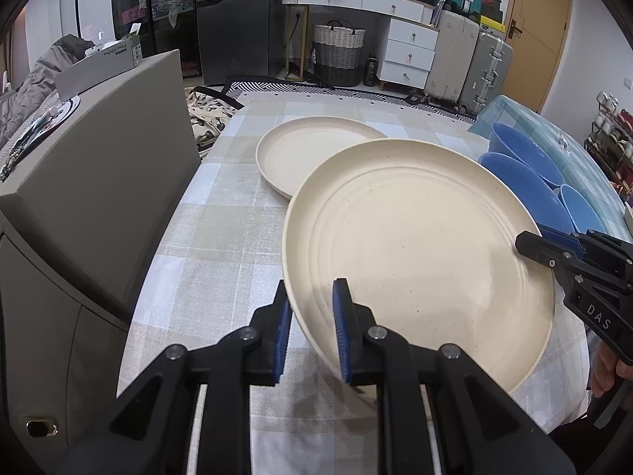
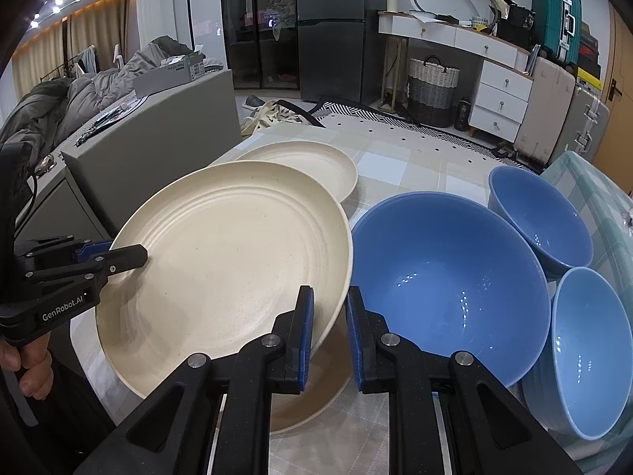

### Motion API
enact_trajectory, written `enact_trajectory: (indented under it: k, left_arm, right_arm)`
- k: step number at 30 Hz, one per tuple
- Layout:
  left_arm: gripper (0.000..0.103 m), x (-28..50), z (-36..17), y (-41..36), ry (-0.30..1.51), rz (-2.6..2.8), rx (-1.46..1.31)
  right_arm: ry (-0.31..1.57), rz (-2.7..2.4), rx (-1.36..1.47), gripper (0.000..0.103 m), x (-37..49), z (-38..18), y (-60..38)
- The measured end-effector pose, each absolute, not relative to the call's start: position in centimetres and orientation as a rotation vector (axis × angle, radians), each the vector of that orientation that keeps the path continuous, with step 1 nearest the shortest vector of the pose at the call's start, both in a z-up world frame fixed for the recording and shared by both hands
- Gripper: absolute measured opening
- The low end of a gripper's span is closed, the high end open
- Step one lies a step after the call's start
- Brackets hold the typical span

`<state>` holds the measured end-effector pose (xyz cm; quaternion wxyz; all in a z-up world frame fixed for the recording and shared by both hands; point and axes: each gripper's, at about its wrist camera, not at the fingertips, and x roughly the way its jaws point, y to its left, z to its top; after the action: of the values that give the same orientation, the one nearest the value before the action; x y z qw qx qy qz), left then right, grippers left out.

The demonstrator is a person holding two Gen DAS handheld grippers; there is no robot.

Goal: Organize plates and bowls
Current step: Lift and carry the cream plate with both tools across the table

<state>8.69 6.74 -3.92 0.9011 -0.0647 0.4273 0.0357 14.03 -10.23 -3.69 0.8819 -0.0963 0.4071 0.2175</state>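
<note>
A large cream plate (image 1: 415, 245) (image 2: 225, 261) hangs tilted just above the checked tablecloth, held from both sides. My left gripper (image 1: 312, 316) (image 2: 138, 255) is shut on its left rim. My right gripper (image 2: 330, 316) (image 1: 522, 243) is shut on its right rim. Under the held plate's near edge lies another cream plate (image 2: 304, 407), mostly hidden. A further cream plate (image 1: 308, 150) (image 2: 316, 162) lies flat beyond them. Three blue bowls stand to the right: a big one (image 2: 447, 289) (image 1: 522, 194) and two smaller ones (image 2: 538, 221) (image 2: 589, 348).
The table (image 1: 221, 237) wears a pale checked cloth. A grey chair back (image 1: 99, 158) stands close along its left edge. A teal checked cover (image 2: 593, 182) lies past the bowls at the right. A person's hand (image 2: 35, 368) grips the left tool.
</note>
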Motion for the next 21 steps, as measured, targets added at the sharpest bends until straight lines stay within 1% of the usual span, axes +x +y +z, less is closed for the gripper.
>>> enact_trajectory:
  k: [10,21]
  left_arm:
    - [0.017,8.4,-4.4,7.5,0.901,0.098,-0.126]
    - [0.018,8.8,-5.6,6.6,0.946,0.095,-0.086]
  right_arm:
    - [0.869,0.473,-0.230,0.017,13.6,-4.7,-9.1]
    - [0.905,0.454,-0.249,0.017,13.4,-6.4,-9.1]
